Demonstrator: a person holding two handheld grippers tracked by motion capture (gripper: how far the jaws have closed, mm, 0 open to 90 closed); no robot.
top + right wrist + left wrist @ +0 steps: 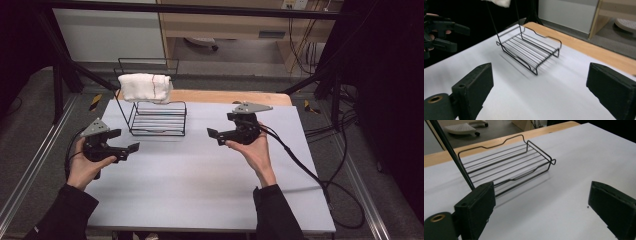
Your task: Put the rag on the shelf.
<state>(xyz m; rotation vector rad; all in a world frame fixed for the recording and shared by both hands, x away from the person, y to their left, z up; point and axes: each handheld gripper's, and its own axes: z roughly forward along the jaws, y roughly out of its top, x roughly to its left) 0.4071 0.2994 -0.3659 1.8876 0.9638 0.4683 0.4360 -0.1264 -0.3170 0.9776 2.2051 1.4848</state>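
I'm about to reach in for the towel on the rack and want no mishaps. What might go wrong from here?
1. The white folded towel lies on the top tier of the thin black wire rack; pulling it sideways might tip the light-looking frame.
2. The open left gripper sits close to the rack's slanted side rod, so a jaw may snag it.
3. The open right gripper trails a black cable over the table, which could drag.
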